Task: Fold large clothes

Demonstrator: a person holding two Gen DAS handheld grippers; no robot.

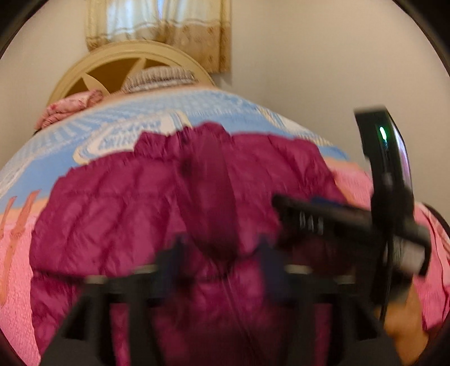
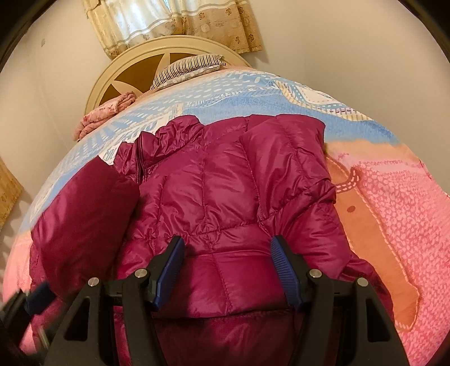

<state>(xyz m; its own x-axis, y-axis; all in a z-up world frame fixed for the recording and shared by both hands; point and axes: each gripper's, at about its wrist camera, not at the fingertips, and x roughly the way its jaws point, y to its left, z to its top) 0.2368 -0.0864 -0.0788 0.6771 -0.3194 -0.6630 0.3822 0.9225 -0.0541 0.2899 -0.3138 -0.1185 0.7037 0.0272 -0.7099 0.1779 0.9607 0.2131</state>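
A magenta puffer jacket [image 2: 213,197] lies on the bed [image 2: 393,197], sleeves folded inward. The right gripper [image 2: 226,273] hovers above its near hem, jaws apart; the left gripper [image 1: 219,270] is blurred, jaws seemingly apart. Next, probably: pinch hem, fold far

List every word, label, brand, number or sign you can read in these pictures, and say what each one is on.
None can be read for certain.
Bedspread: white letter-like shapes just left of the jacket, part hidden and too distorted to read; blurred in the left wrist view.
Jacket: no label or logo shows.
Curtain: flower pattern only, no writing.
Right hand-held gripper and left hand-held gripper: no markings legible.
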